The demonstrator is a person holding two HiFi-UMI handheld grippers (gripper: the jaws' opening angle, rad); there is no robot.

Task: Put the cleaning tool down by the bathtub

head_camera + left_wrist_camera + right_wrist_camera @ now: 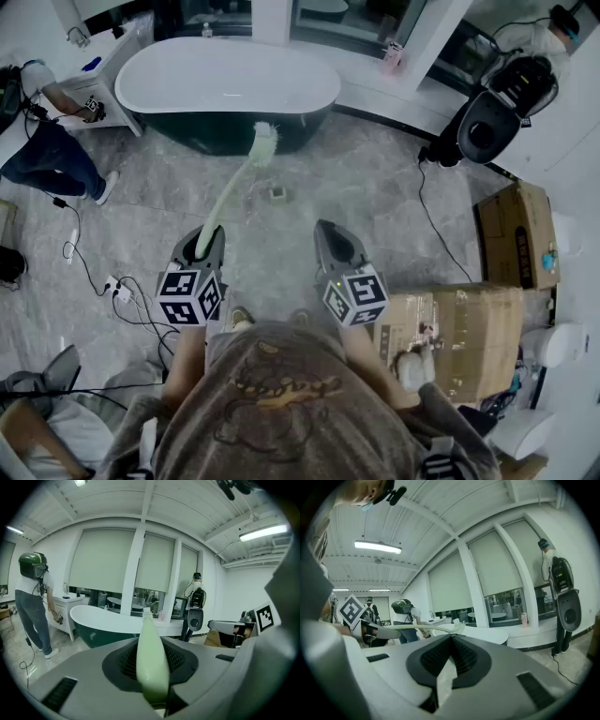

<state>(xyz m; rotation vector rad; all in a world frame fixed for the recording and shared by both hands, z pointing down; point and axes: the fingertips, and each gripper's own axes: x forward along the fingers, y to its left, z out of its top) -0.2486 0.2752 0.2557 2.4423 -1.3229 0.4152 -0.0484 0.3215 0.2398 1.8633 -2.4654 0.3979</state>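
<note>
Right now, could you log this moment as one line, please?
left gripper: shut on brush handle | right gripper: shut, empty | brush: held in air, head pointing toward bathtub | step: brush not yet set down

Bathtub [225, 89]: stood ahead of me, across the floor.
Cleaning tool [234, 183]: sat between my left gripper's [208, 242] jaws, its head reaching forward, just before the bathtub.
Right gripper [330, 232]: hung right of my left one, apart.
Cardboard boxes [469, 319]: lay on the floor at my right.
</note>
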